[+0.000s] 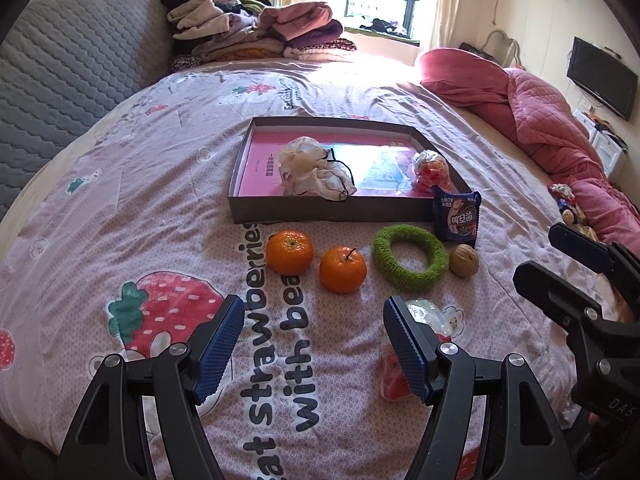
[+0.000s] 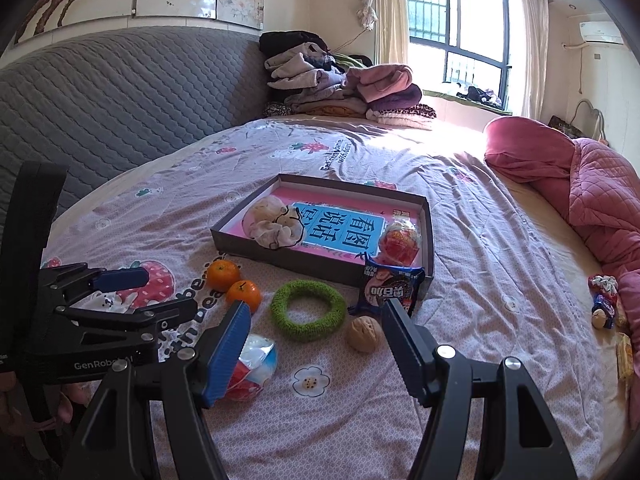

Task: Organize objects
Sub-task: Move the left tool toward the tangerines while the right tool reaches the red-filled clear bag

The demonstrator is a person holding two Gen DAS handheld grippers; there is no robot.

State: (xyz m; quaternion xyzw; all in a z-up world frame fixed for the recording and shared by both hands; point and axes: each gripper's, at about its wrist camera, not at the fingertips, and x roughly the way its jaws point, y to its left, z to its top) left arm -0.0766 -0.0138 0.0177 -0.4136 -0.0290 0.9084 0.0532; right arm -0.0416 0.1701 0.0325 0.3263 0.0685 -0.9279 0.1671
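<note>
Tongs are both wide open and hold nothing: the left gripper point(image 1: 314, 346) and the right gripper point(image 2: 316, 340). The green ring point(image 2: 308, 309) lies on the bed point(image 2: 480, 280) just past them, beside two oranges point(image 2: 236, 280) and near the box point(image 2: 320, 266).

Oranges point(image 1: 316, 260), ring point(image 1: 411, 257), walnut point(image 1: 464, 260) before tray point(image 1: 320, 208)

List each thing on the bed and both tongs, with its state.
Left tongs: open, empty.
Right tongs: open, empty.
Box: lidless, holding crumpled bag and wrapped candy.
Oranges: loose on the sheet.
Green ring: flat.
Walnut: uncracked.
Snack packet: leaning on box.
</note>
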